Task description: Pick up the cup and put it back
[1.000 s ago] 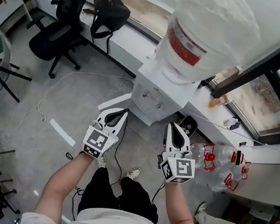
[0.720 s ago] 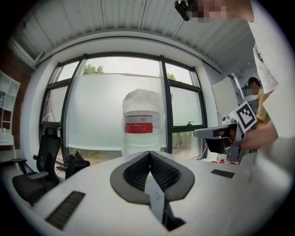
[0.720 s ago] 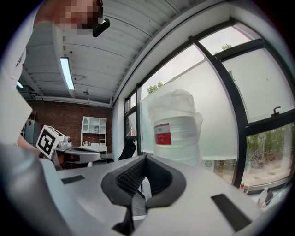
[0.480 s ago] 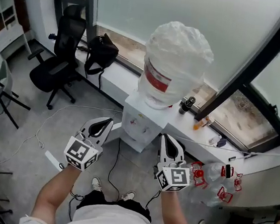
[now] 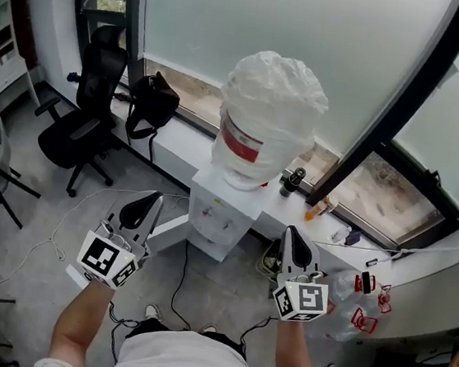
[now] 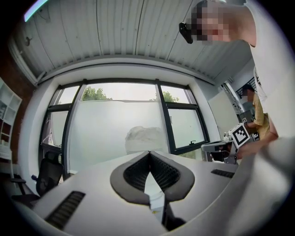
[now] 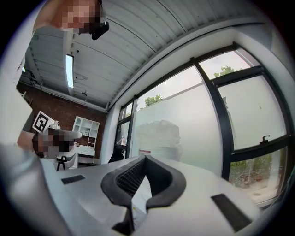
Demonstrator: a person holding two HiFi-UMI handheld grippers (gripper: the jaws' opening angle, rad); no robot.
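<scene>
I see no cup in any view. A white water dispenser (image 5: 224, 211) stands before the window, its big bottle (image 5: 271, 117) wrapped in white plastic. My left gripper (image 5: 154, 197) hangs above the floor, left of the dispenser, shut and empty. My right gripper (image 5: 293, 229) is to the dispenser's right, also shut with nothing in it. In the left gripper view the left gripper (image 6: 149, 152) points at the wrapped bottle (image 6: 145, 138). The right gripper (image 7: 145, 156) has the same wrapped bottle (image 7: 158, 138) just behind it in the right gripper view.
A dark bottle (image 5: 294, 181) and a small orange one (image 5: 318, 208) stand on the window sill. A black bag (image 5: 150, 102) rests on the sill at left, near a black office chair (image 5: 83, 127). Empty plastic bottles (image 5: 357, 294) lie at right. Cables run over the floor.
The head view has drawn back and tilted up, so the dispenser looks smaller and farther. The two grippers have spread apart, the left one going left. Both stay shut.
</scene>
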